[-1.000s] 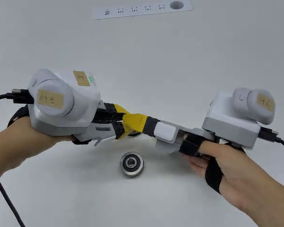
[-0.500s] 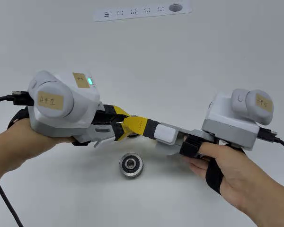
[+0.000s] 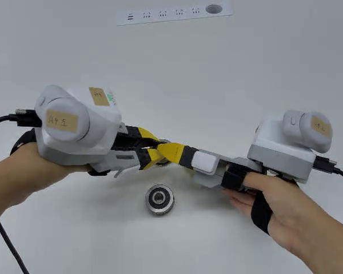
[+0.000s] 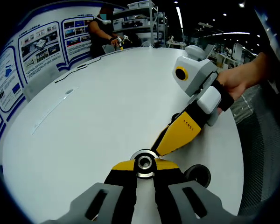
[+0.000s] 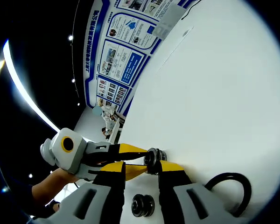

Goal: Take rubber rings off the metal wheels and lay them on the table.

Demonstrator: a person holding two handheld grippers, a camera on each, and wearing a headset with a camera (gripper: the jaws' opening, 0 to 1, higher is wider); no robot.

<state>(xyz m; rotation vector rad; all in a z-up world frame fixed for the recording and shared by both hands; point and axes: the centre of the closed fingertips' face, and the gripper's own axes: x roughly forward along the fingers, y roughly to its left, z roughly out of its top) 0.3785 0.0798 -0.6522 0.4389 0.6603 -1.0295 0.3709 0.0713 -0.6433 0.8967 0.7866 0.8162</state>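
- Jaws of the left gripper are closed, yellow tips on either side of a small metal wheel, which they hold clear of the table.
- In the left gripper view, the right gripper comes in from the right. Its yellow jaws are drawn together into one wedge, with the tip touching the upper right edge of the held wheel. I cannot tell whether that tip pinches a rubber ring there.
- In the head view the two grippers meet nose to nose above the middle of the table. The left hand is wrapped round one body and the right hand round the other.
- A second metal wheel lies flat on the table, just below the meeting jaws and apart from them. Its black rubber ring sits round its rim.
- The right gripper view shows this second wheel low down, between that gripper's own two fingers.
- A white power strip lies at the far edge of the table, well apart from the work.
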